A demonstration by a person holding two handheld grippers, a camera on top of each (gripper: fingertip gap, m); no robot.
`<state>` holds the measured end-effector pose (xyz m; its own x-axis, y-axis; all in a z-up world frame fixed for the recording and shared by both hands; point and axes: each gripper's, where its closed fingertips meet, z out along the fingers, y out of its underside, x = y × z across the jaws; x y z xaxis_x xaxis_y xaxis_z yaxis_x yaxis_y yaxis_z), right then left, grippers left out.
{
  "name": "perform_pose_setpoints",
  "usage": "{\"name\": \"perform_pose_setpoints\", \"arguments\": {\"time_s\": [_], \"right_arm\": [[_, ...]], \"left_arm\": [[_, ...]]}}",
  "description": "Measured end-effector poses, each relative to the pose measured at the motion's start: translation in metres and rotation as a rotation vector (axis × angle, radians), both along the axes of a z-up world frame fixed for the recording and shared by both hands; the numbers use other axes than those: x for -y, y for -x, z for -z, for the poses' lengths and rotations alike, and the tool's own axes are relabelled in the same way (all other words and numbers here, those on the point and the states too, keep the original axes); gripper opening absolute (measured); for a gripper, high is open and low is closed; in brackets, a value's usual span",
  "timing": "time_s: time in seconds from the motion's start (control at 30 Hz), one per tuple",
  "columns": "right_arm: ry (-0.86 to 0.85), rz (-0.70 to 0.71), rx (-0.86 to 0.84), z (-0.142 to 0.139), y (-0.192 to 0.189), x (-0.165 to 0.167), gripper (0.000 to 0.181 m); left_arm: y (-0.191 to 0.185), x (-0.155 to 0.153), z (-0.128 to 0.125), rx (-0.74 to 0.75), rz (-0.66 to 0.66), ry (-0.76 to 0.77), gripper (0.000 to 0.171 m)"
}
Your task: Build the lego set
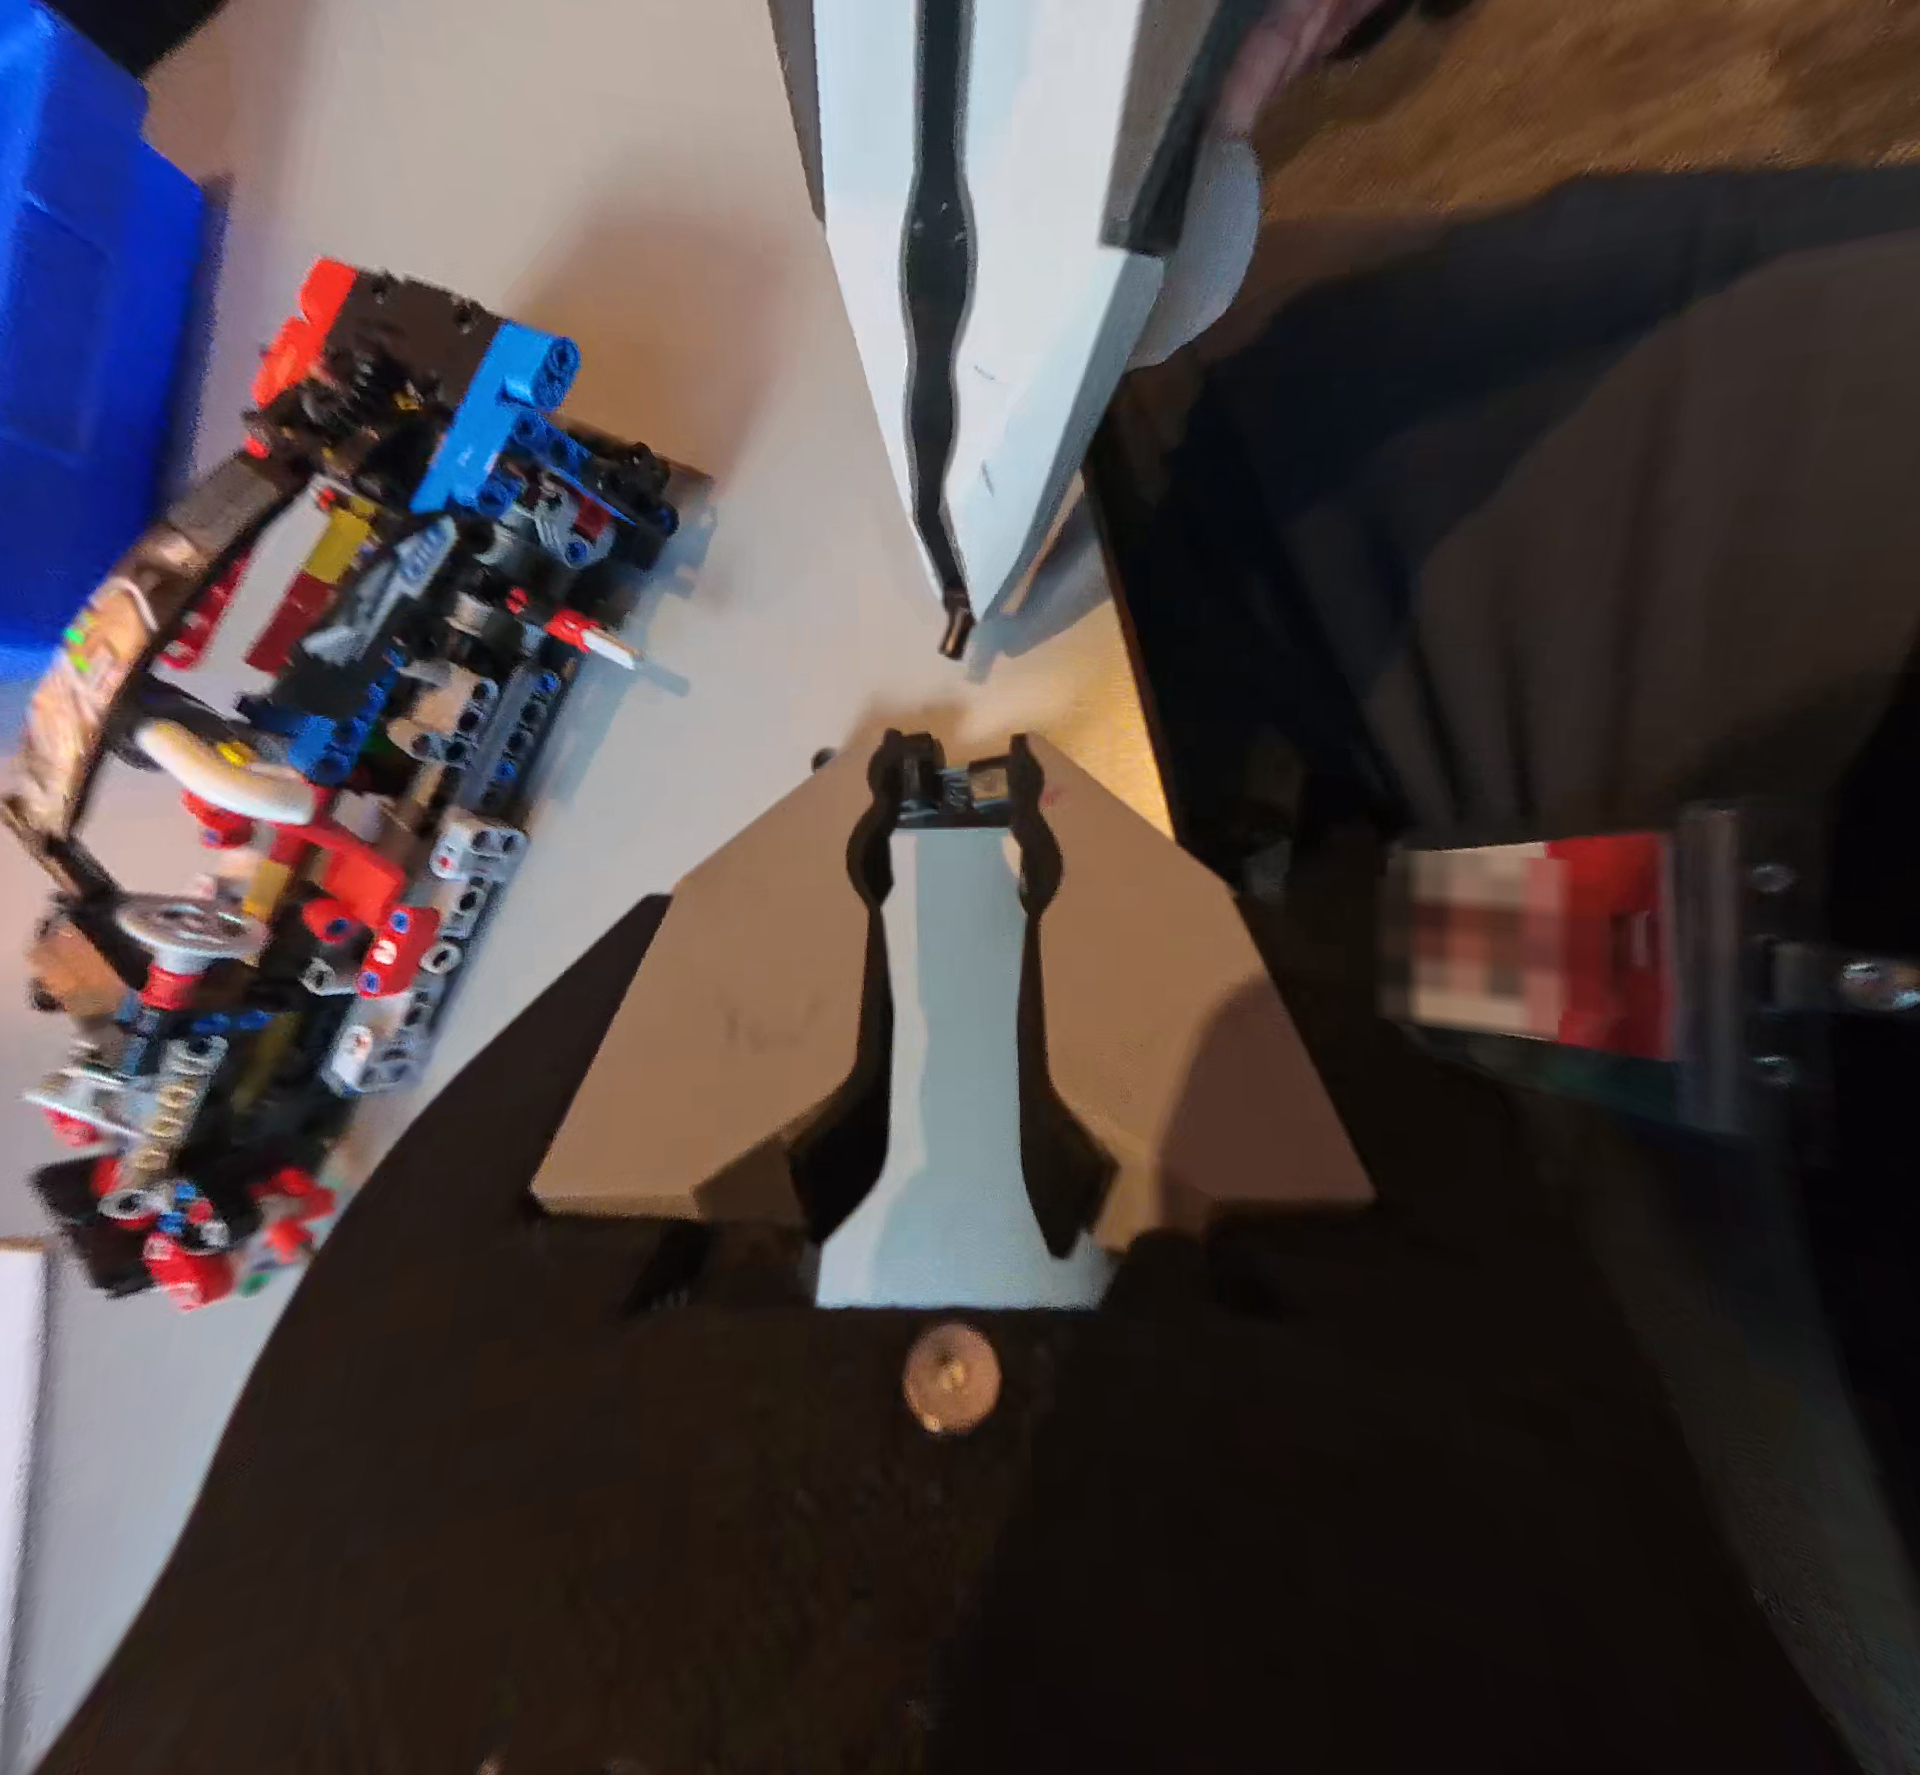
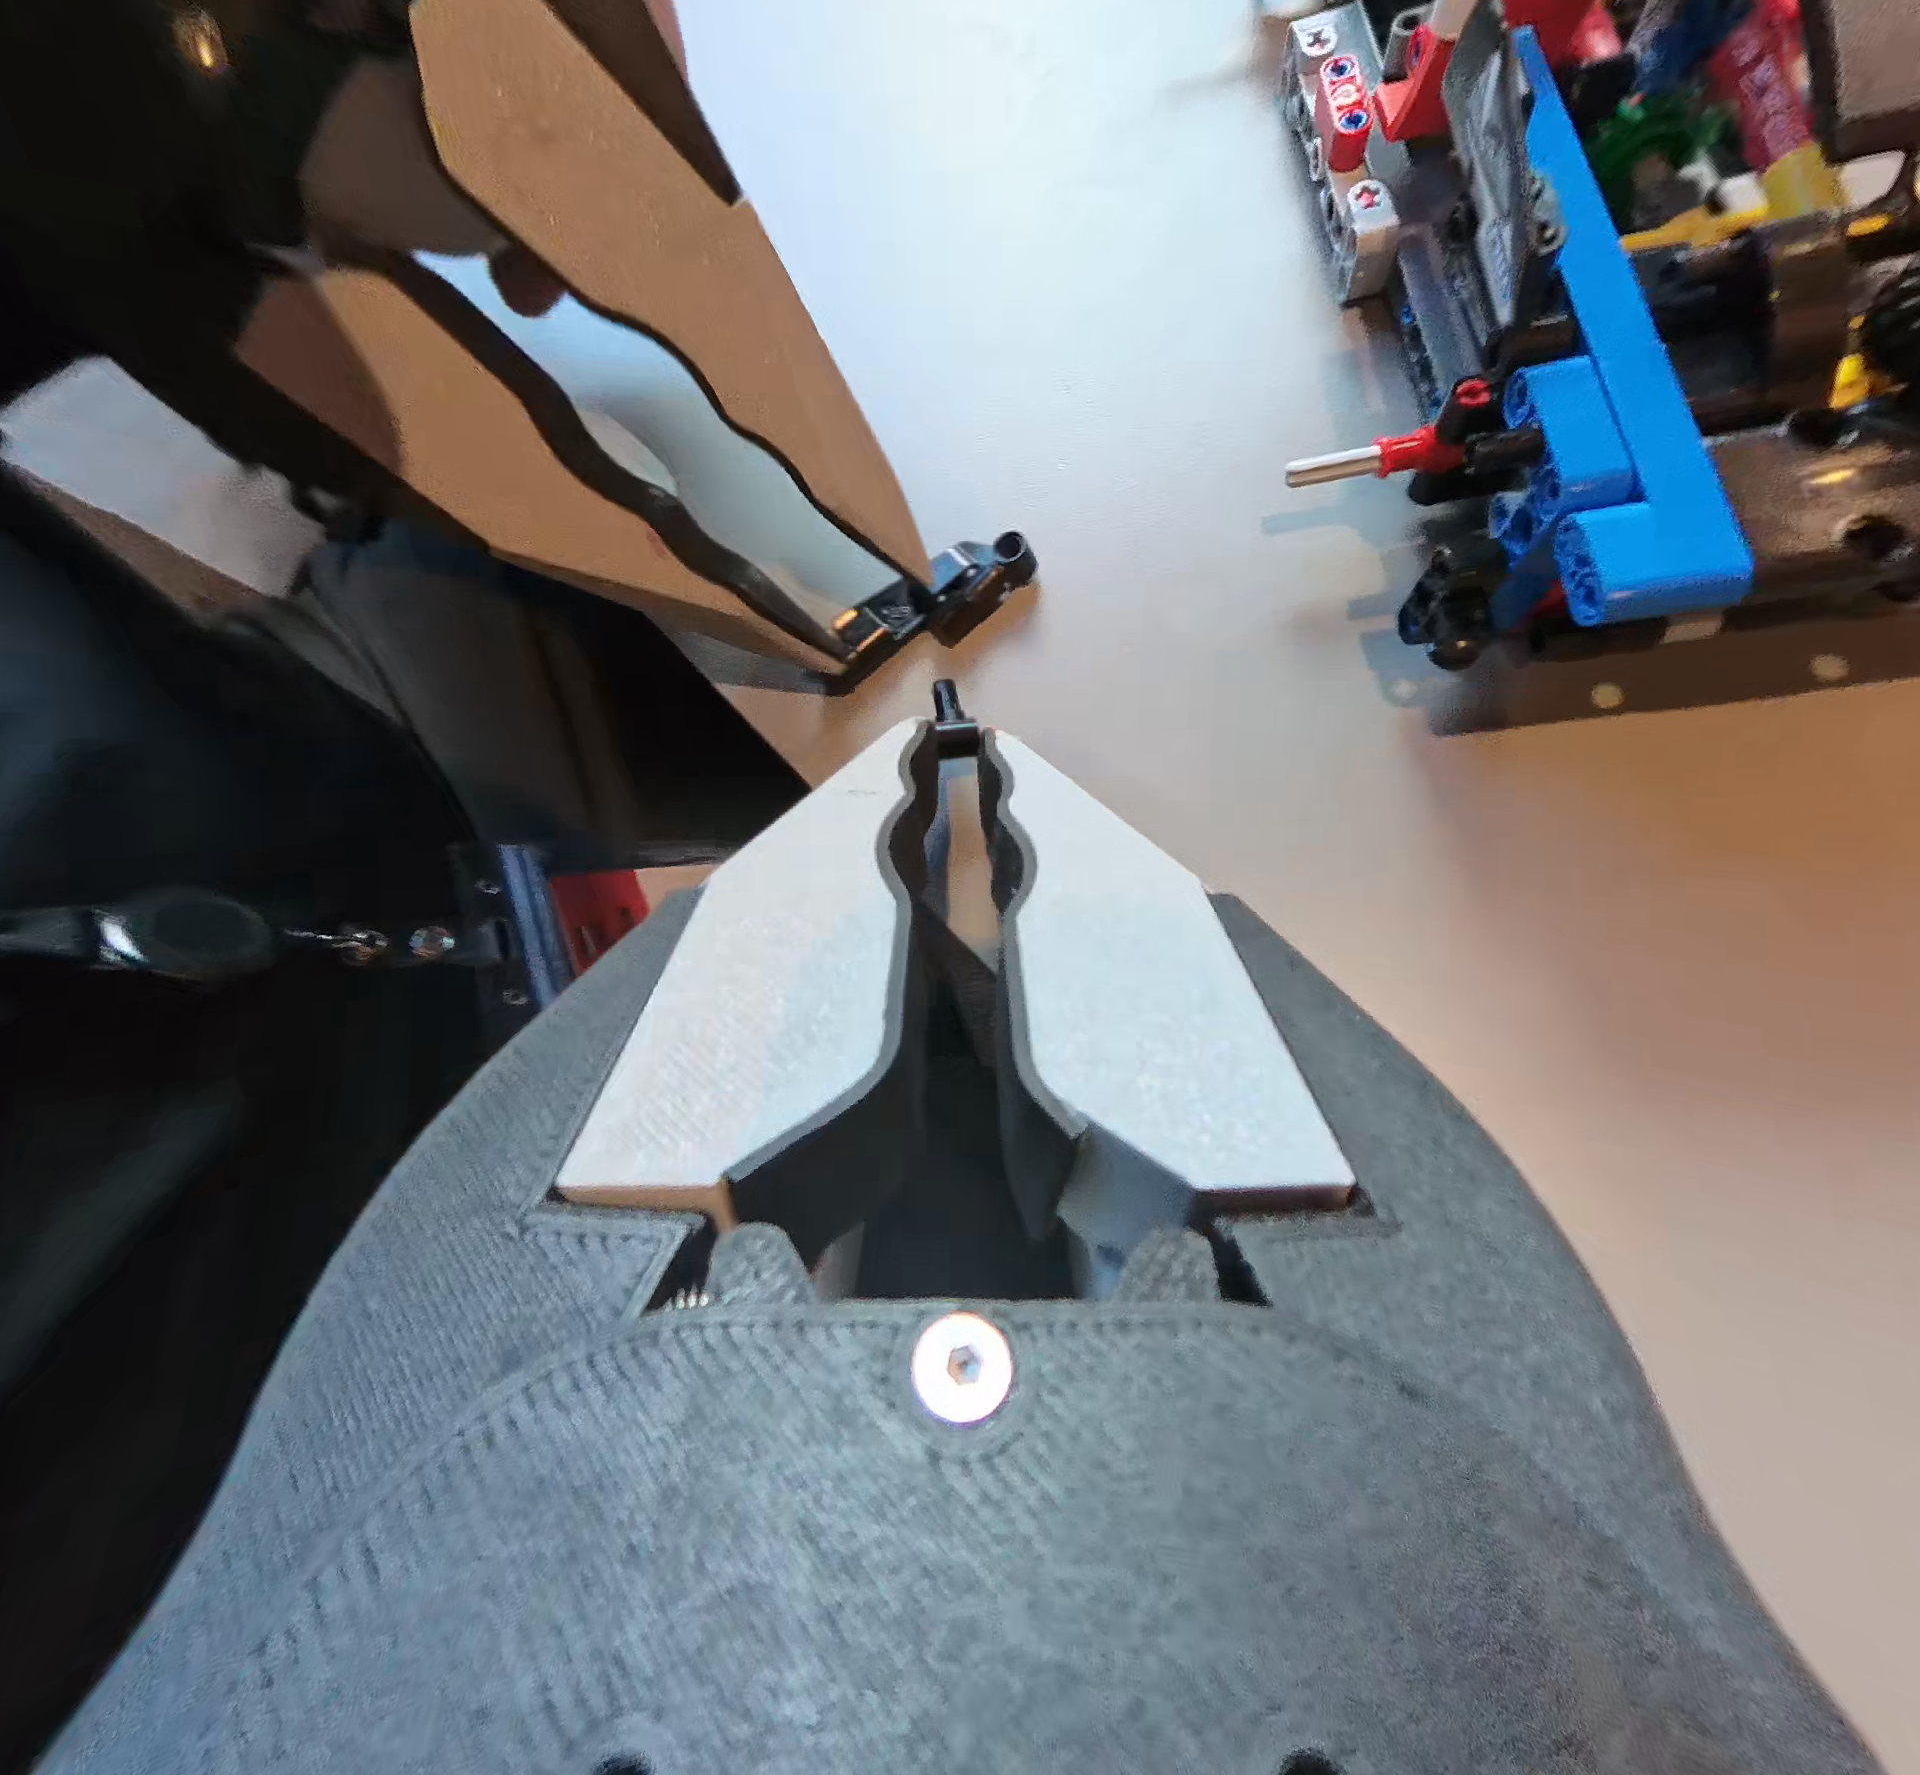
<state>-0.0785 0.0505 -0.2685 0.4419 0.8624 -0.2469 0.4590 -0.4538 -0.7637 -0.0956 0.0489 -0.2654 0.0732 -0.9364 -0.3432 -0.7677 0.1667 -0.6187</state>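
The left tool (image 1: 954, 771) grips a small black connector (image 2: 961, 587) at its tips, and the right tool (image 2: 945, 738) pinches a black pin (image 2: 943, 702), aimed to join them; the half-built model (image 1: 312, 749) waits on the counter (image 2: 1091, 271) nearby.

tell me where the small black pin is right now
The small black pin is pinched at the tip of the right tongs, just short of the black connector piece held by the left tongs.
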Motion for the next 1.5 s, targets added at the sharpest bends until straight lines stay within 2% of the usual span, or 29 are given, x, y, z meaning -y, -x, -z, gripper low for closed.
{"name": "perform_pose_setpoints", "arguments": {"time_s": [0.17, 0.33, 0.7, 0.83, 0.9, 1.0, 1.13, 1.5], "right_arm": [[0.154, -0.002, -0.134, -0.011, 0.007, 0.008, 0.004], [0.227, -0.005, -0.211, -0.016, 0.009, 0.011, 0.004], [0.238, -0.003, -0.21, -0.01, 0.011, 0.01, 0.004], [0.077, -0.151, -0.185, -0.02, 0.005, 0.022, 0.009], [-0.04, -0.176, -0.131, -0.019, 0.001, 0.02, 0.01], [-0.192, -0.235, -0.065, -0.02, 0.005, 0.025, 0.012], [-0.439, -0.228, 0.04, -0.026, 0.008, 0.02, 0.009], [-0.6, -0.269, 0.173, -0.026, 0.015, 0.026, 0.005]], "left_arm": [[-0.01, 0.001, -0.001, -0.045, 0.075, -0.108, 0.014], [-0.012, -0.001, -0.001, -0.07, 0.103, -0.216, 0.001], [-0.013, 0.001, 0.002, -0.064, 0.13, -0.219, 0.003], [-0.015, 0.013, -0.003, 0.001, 0.269, -0.222, 0.002], [-0.016, 0.018, -0.008, 0.062, 0.346, -0.224, 0.003], [-0.015, 0.014, -0.01, 0.101, 0.361, -0.189, 0.002], [-0.014, 0.017, -0.011, 0.147, 0.374, -0.094, 0.002], [-0.012, 0.023, -0.012, 0.188, 0.387, -0.005, 0.002]]}}
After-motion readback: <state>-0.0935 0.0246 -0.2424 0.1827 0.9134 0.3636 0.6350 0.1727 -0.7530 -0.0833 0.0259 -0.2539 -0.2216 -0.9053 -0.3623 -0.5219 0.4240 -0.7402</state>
